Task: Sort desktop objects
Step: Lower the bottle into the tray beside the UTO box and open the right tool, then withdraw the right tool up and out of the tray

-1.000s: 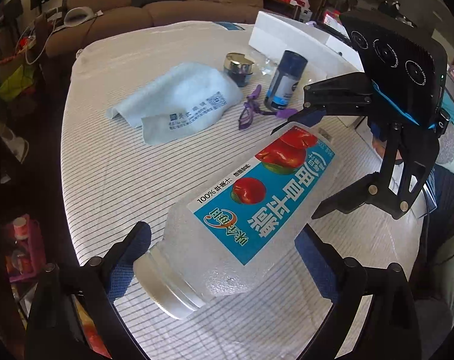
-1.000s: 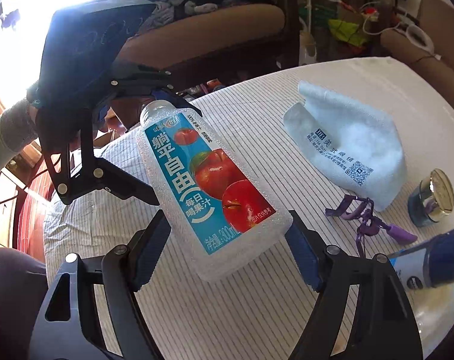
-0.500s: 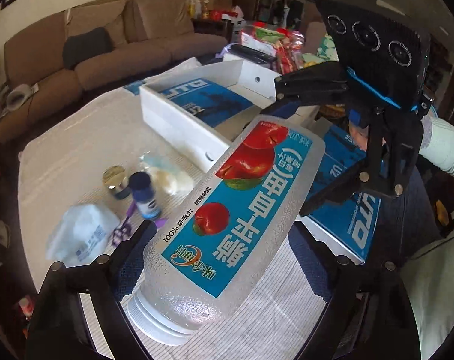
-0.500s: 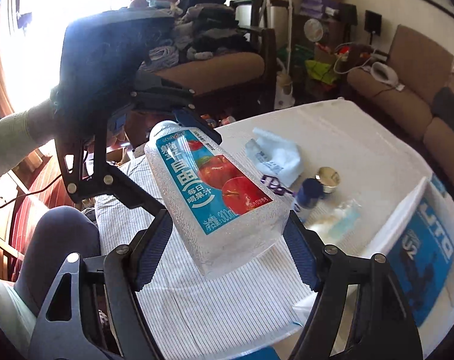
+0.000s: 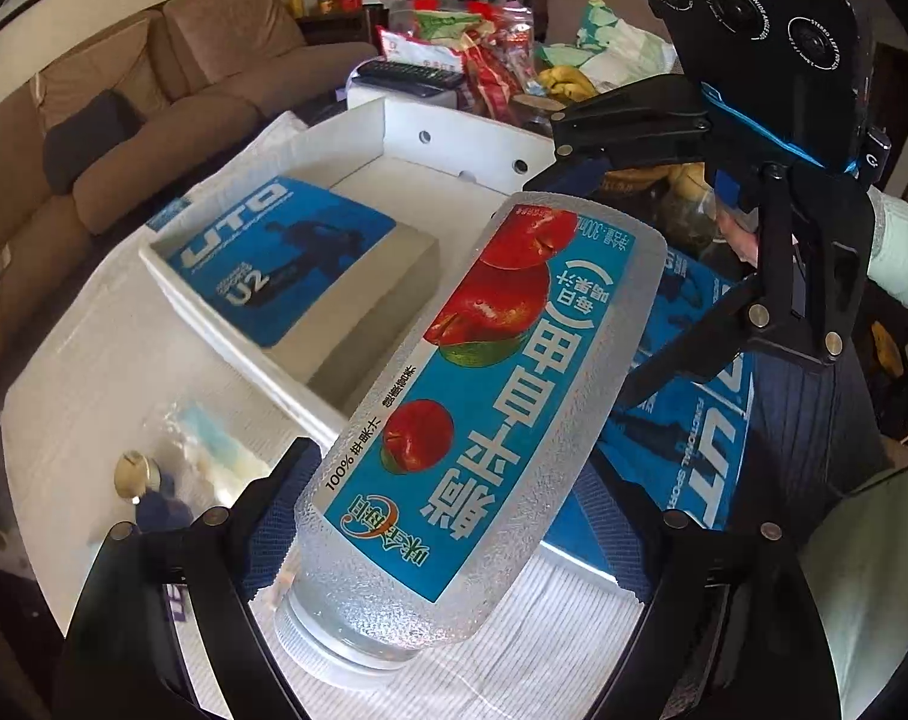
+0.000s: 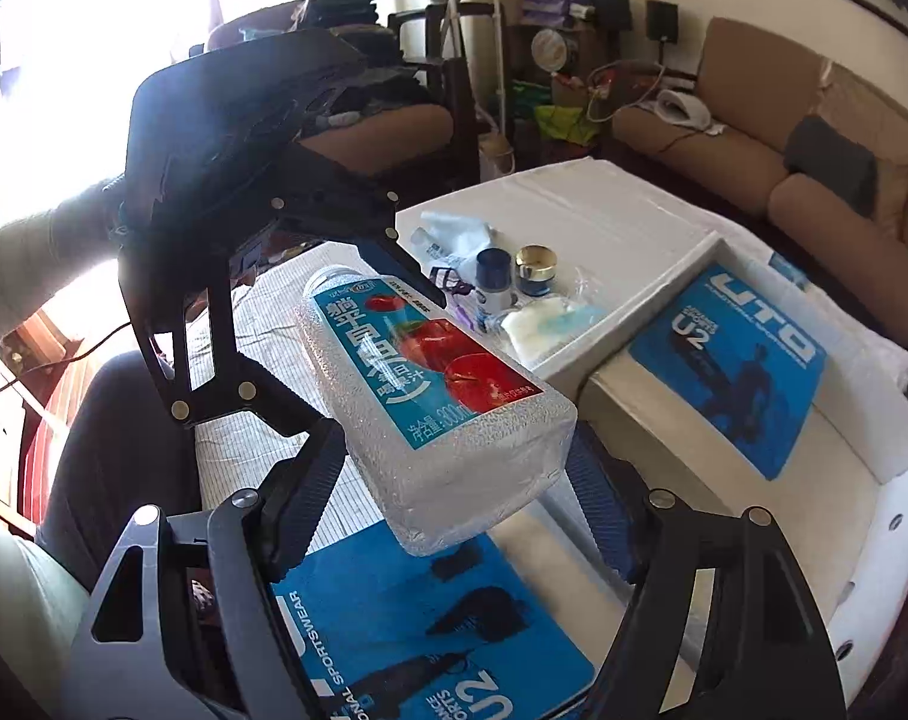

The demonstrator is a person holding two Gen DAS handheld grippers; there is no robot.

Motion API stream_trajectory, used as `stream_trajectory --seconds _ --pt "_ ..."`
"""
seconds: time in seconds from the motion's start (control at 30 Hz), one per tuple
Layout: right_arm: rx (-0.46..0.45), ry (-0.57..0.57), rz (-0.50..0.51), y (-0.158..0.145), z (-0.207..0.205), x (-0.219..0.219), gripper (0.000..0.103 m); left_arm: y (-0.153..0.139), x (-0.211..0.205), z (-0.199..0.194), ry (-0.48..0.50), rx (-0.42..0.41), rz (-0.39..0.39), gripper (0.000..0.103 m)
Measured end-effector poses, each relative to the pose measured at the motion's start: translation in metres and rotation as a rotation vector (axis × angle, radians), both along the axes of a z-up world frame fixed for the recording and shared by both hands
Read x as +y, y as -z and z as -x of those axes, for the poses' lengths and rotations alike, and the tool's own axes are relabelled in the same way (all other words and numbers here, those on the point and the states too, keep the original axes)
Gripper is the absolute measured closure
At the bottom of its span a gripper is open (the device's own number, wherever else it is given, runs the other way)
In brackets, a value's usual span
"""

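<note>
A clear textured juice bottle with a blue apple label hangs tilted in the air over the white shoe box. My left gripper holds its cap end; the jaws are closing, with the bottle between the pads and touching them. At the flat base end, my right gripper is shut on the bottle. Each gripper shows in the other's view: the right gripper at the base, the left gripper at the white cap.
The box wall rings a grey inner box with a blue label; a blue-printed lid lies below the bottle. On the striped cloth sit a blue-capped vial, a gold-lidded jar, a white towel and a plastic bag. Sofa behind.
Both grippers have lifted the bottle off the striped cloth and carried it over to the shoe box. The small items on the table have dropped back and look smaller.
</note>
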State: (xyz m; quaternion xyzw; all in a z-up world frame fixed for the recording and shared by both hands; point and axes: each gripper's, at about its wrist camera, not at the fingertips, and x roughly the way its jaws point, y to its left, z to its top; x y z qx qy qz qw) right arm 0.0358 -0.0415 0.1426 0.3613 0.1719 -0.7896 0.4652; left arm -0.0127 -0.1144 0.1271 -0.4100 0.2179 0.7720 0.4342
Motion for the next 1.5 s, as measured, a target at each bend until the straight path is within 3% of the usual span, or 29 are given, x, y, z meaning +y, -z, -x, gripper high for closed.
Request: stream_trajectory --seconds 0.17,0.33,0.5,0.7,0.93,1.1,1.33,1.5 --pt "-0.028 0.044 0.066 -0.009 0.027 0.047 0.030 -0.008 0.043 0.033 0.065 0.009 0.035 0.017" --pt "-0.108 0.074 0.099 0.001 0.076 0.091 0.041 0.007 0.084 0.072 0.117 -0.027 0.075 0.018" --pt "-0.187 0.092 -0.004 0.040 0.120 0.106 0.041 0.049 0.107 0.097 0.121 -0.073 0.168 0.018" --pt "-0.260 0.141 -0.031 0.072 0.141 0.118 0.041 0.064 0.086 0.107 0.061 -0.103 0.132 0.019" --pt "-0.560 0.376 0.022 0.103 0.177 0.168 0.041 0.047 0.054 0.098 -0.018 -0.071 0.071 0.019" --pt "-0.735 0.383 -0.029 0.127 0.177 0.165 0.041 0.043 0.043 0.084 -0.030 -0.059 0.059 0.019" --pt "-0.800 0.350 0.023 0.142 0.177 0.118 0.040 0.045 0.016 0.070 -0.110 -0.067 0.035 0.019" --pt "-0.748 0.359 0.028 0.140 0.169 0.094 0.034 0.042 -0.008 0.057 -0.177 -0.076 -0.007 0.018"
